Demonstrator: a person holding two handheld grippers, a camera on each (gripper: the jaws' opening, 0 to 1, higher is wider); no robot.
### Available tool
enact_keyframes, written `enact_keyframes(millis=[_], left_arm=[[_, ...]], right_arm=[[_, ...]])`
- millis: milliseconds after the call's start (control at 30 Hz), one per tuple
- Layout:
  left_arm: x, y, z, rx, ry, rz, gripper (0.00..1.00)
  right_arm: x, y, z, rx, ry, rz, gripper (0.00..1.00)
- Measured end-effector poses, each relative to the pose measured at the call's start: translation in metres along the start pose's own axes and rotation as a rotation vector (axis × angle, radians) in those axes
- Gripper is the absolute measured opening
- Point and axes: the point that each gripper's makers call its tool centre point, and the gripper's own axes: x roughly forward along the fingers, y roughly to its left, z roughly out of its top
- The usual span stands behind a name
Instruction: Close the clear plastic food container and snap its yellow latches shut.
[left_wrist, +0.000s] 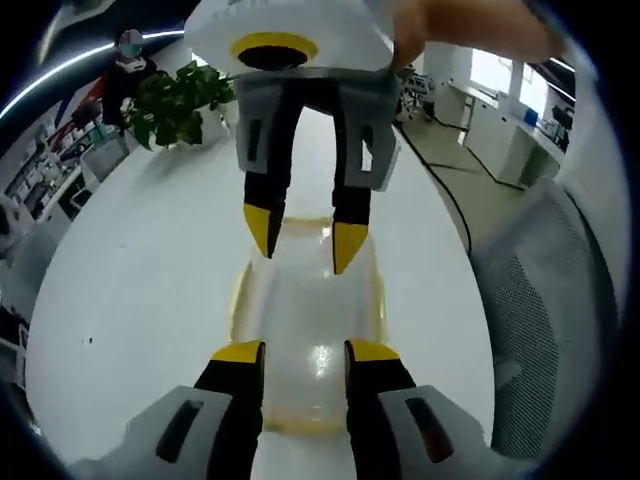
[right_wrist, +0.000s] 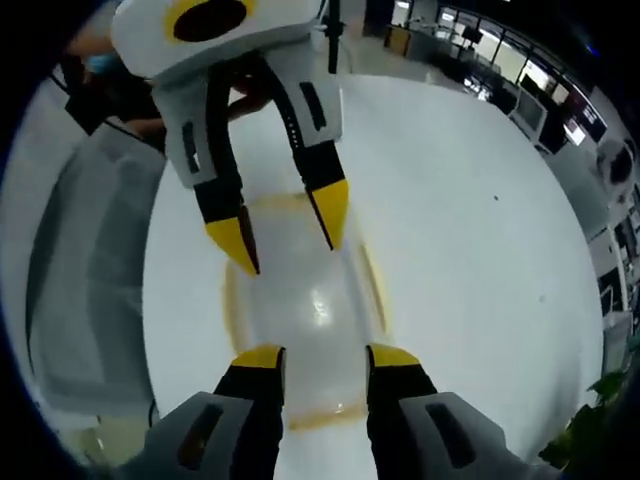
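Left tool (left_wrist: 305, 352): black arms, yellow tips, jaws apart over the near end of the container, gripping nothing; contact with the lid cannot be judged.

Clear plastic food container (left_wrist: 305, 330): rounded rectangle, glossy, lid on, lying near the middle of the white tabletop (left_wrist: 150, 290) between the two tools. Its near end is hidden behind the jaws.

Yellow latches (left_wrist: 240, 295): thin strips along the sides; whether snapped down is hard to make out.

Right tool (right_wrist: 322, 357): same build, jaws apart at the opposite end of the container, holding nothing.

Mesh chair back (left_wrist: 545, 330): grey, beside the right tabletop edge, partly cut off.

Potted plant (left_wrist: 175, 100): green leaves, at the far tabletop edge.
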Motion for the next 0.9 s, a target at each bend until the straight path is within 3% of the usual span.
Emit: enact_keyframes(millis=[300, 367, 500, 900], left_arm=[[0.009, 0.001, 0.008, 0.005, -0.009, -0.012, 0.3], [0.01, 0.002, 0.009, -0.001, -0.01, -0.012, 0.29], [0.011, 0.003, 0.013, -0.024, -0.032, -0.013, 0.29], [0.018, 0.003, 0.015, -0.03, -0.035, -0.022, 0.29]], right_arm=[[0.007, 0.0, 0.01, -0.023, -0.033, 0.023, 0.3], [0.006, -0.004, 0.012, 0.004, -0.045, 0.015, 0.3], [0.009, 0.0, 0.015, -0.031, -0.046, 0.028, 0.29], [0.012, 0.0, 0.019, -0.039, -0.061, 0.042, 0.29]])
